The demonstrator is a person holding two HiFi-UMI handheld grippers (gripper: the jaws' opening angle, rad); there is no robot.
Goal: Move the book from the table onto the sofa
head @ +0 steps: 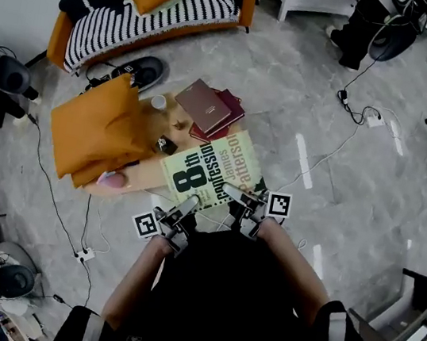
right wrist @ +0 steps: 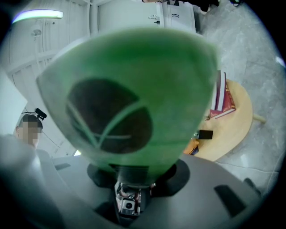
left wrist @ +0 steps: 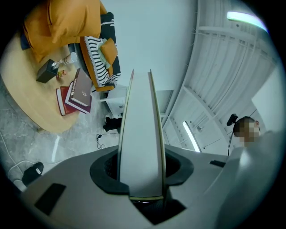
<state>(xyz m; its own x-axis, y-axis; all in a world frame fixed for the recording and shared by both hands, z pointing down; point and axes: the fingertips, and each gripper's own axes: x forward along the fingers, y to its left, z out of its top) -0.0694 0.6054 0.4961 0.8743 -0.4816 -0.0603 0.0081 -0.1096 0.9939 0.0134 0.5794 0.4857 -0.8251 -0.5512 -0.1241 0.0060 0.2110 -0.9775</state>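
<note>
Left claw [head: 189, 204] and right claw [head: 243, 198] are both clamping the near edge of the green book [head: 212, 169], holding it up between them. It's sticking out ahead of them, with the table [head: 138, 181] lying just past it and the sofa [head: 140, 22] sitting well beyond.

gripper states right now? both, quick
Left gripper: closed, holding the book.
Right gripper: closed, holding the same book.

Round wooden table [head: 141, 180], orange cushion [head: 98, 135], stacked red books [head: 211, 109], white cup [head: 158, 102], small black box [head: 165, 145]
</note>
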